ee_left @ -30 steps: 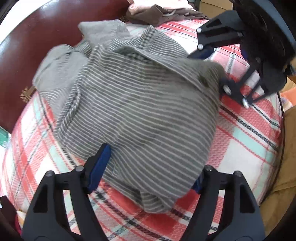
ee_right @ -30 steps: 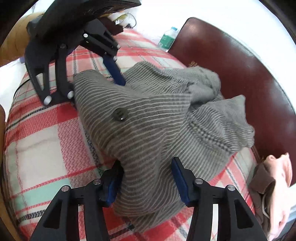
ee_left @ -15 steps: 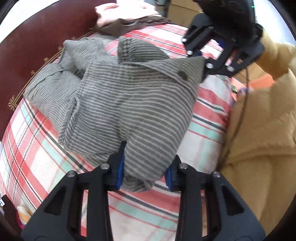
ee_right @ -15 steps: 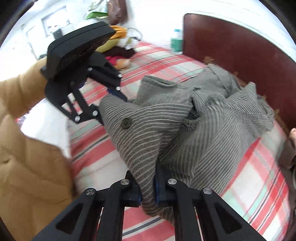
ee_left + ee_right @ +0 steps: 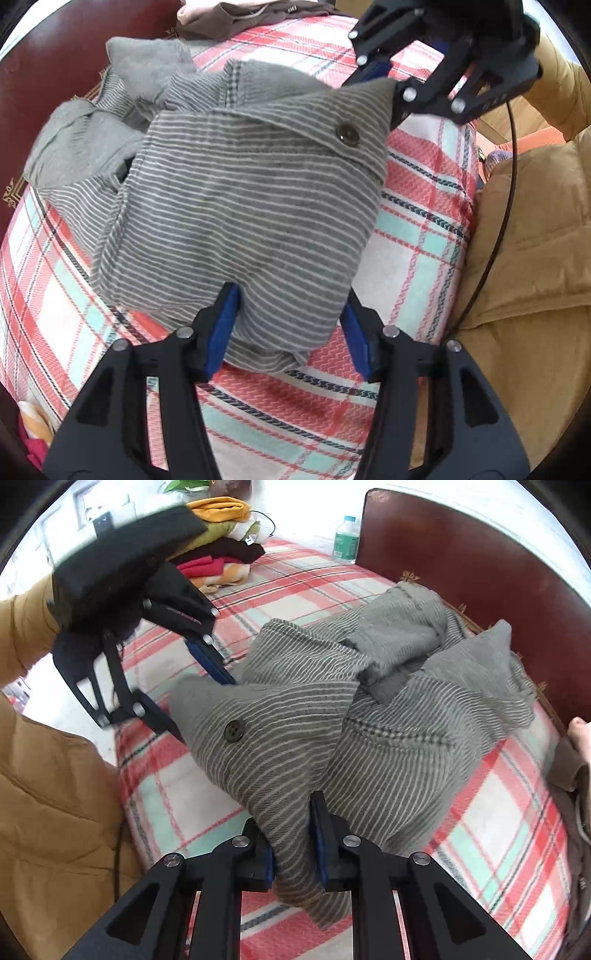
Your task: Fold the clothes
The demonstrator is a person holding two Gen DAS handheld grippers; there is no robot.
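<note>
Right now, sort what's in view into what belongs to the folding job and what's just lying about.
Belongs to the job:
- grey striped garment
- left gripper, open around a fold of it
- right gripper, shut on it

Just lying about:
- plaid blanket underneath
- stack of folded clothes
- plastic bottle
- brown and pink clothes by the headboard

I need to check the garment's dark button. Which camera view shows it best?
The left wrist view: the button sits near centre on the striped garment, its holes discernible. The right wrist view shows the button too, sharp but slightly more oblique.
</note>
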